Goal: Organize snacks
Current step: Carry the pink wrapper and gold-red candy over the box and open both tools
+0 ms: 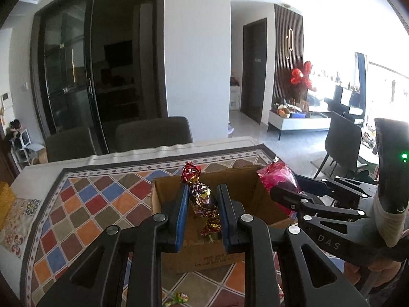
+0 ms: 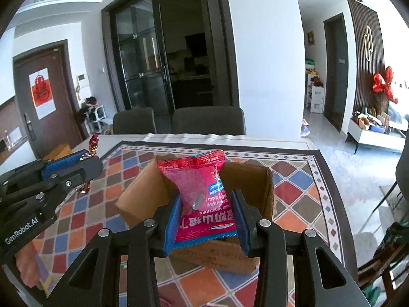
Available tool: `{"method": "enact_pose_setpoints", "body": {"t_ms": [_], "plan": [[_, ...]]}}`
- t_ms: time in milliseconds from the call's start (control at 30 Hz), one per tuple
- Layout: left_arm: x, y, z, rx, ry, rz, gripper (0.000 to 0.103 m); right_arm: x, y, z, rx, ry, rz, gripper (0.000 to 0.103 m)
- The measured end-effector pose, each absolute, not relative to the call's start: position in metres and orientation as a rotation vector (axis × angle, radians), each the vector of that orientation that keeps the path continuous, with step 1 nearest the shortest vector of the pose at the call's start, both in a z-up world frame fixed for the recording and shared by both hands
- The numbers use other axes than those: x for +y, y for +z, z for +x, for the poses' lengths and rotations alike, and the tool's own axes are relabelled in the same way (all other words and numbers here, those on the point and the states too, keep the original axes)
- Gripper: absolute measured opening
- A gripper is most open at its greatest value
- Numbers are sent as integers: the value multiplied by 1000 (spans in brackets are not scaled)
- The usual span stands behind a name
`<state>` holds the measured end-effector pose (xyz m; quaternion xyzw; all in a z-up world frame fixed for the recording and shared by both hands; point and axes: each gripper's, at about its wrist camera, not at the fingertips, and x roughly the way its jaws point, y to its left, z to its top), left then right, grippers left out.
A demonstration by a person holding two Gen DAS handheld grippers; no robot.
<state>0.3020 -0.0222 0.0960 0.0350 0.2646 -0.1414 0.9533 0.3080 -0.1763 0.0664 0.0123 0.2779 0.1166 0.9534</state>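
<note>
- home, open dining/living area
- dining table (image 2: 317, 153) under a patterned coloured cloth (image 2: 294, 192), two grey chairs (image 2: 208, 120) behind
- dark glass sliding doors (image 2: 143, 64) to a dim room beyond
- entrance door (image 2: 51, 97) with red paper decoration (image 2: 42, 93)
- piano (image 1: 345, 99), low white cabinet (image 1: 299, 124), red balloon (image 1: 303, 73)

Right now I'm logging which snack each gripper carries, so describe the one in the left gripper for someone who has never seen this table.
On the table's patchwork tablecloth stands an open cardboard box. In front of it the left gripper pinches a twist-wrapped candy upright. It is slim, in crinkled red-and-gold foil, unlike the flat pink hawthorn packet in the right gripper.
</note>
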Motion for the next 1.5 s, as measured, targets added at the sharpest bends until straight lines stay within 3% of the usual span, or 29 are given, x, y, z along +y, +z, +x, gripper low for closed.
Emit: {"method": "enact_pose_setpoints", "body": {"t_ms": [533,600,633,667,733,1500], "plan": [[-31,55,379,717,-284,59,24,-185,39,371,711,199,36,40],[-32,51,381,726,-257,70,28,-184,36,374,719,191,31,40],[-32,50,381,725,-245,75,39,-183,34,374,721,189,26,43],[-32,50,378,715,-238,76,46,-182,33,374,726,186,17,45],[-32,52,371,693,-237,82,48,-180,33,370,716,168,5,54],[-26,60,260,589,-245,96,60,-189,44,273,616,180,31,54]]}}
